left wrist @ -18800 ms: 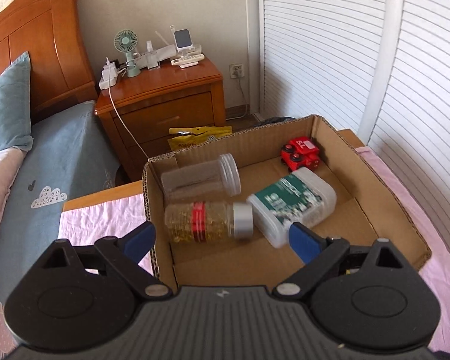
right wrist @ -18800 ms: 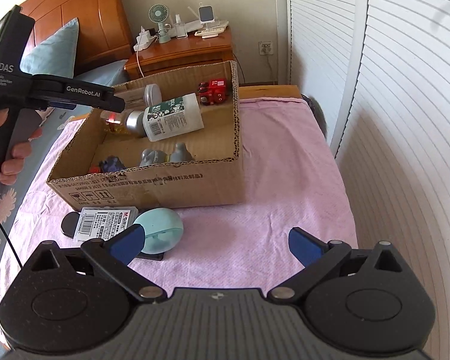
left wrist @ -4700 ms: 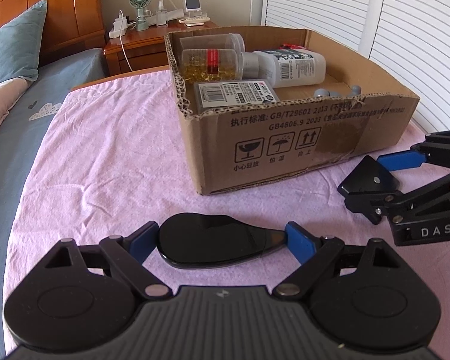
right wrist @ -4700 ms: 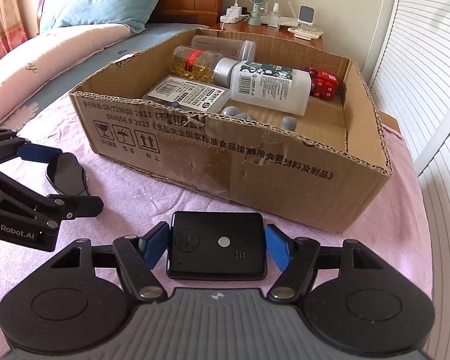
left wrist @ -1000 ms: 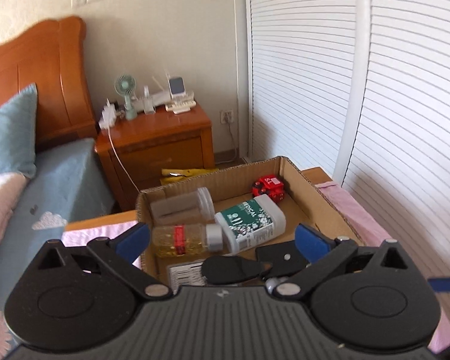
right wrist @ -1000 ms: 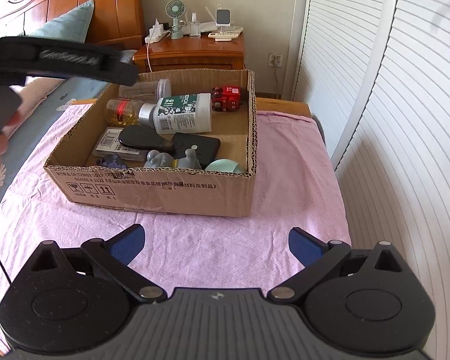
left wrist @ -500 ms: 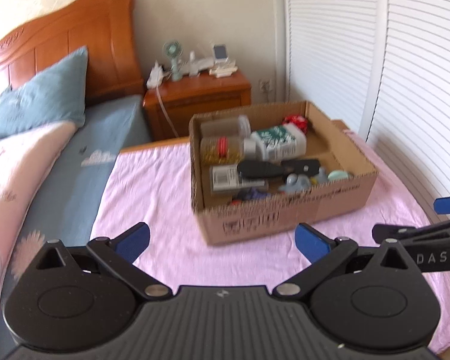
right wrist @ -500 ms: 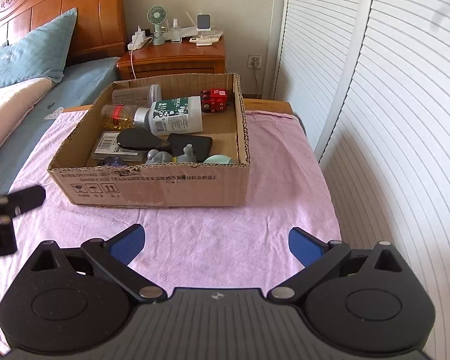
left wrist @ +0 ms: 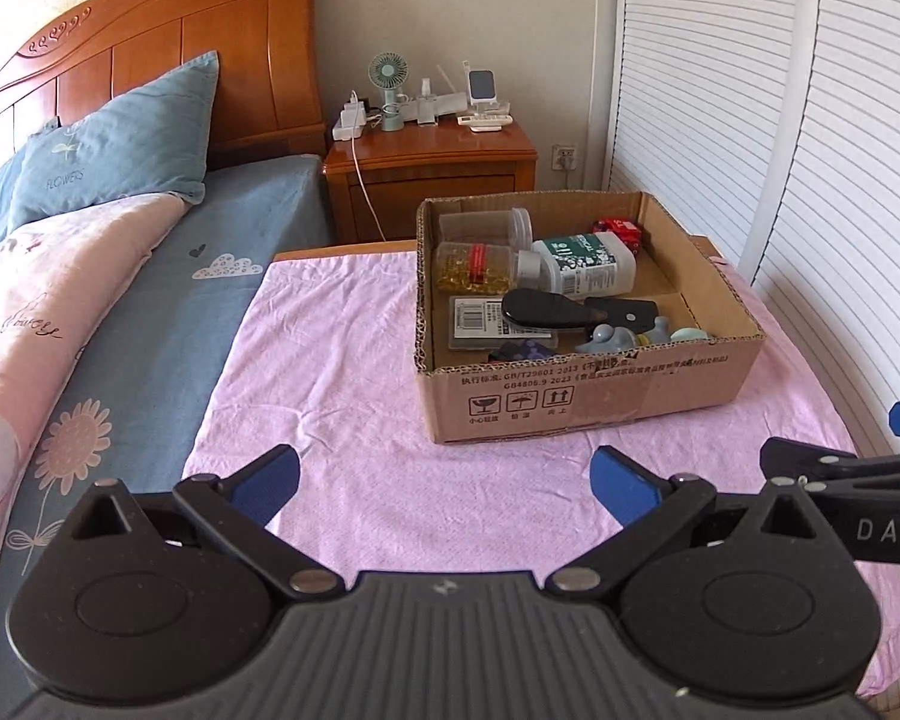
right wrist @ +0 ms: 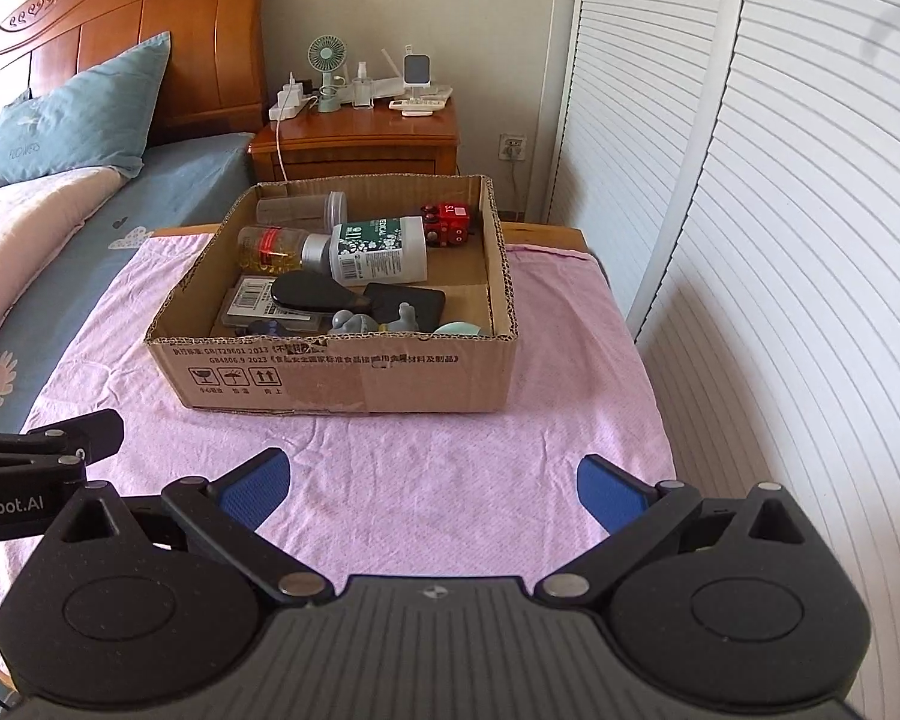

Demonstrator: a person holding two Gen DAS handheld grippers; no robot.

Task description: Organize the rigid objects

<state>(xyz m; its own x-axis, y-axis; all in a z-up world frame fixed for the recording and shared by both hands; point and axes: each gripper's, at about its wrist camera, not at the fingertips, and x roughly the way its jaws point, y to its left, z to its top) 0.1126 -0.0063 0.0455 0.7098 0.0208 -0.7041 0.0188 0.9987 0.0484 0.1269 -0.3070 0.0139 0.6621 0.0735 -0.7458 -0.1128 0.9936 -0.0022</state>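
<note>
A: Item, cardboard box [right wrist: 342, 381]: which contents are obscured?
B: Near wall hides the lower parts of the grey figurines [right wrist: 354, 322] and most of the pale green object [right wrist: 459, 329].
A: Item, right gripper [left wrist: 840, 468]?
B: Cut off at the left-wrist view's edge.

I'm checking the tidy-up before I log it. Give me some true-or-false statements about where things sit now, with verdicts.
1. Both grippers are open and hold nothing. True: the left gripper and the right gripper are both empty.
2. The red toy car lies on the pink cloth. False: it sits in a far corner of the cardboard box.
3. The white bottle lies on its side. True.
4. The black oval case is beside the box. False: it lies inside, on other items.
</note>
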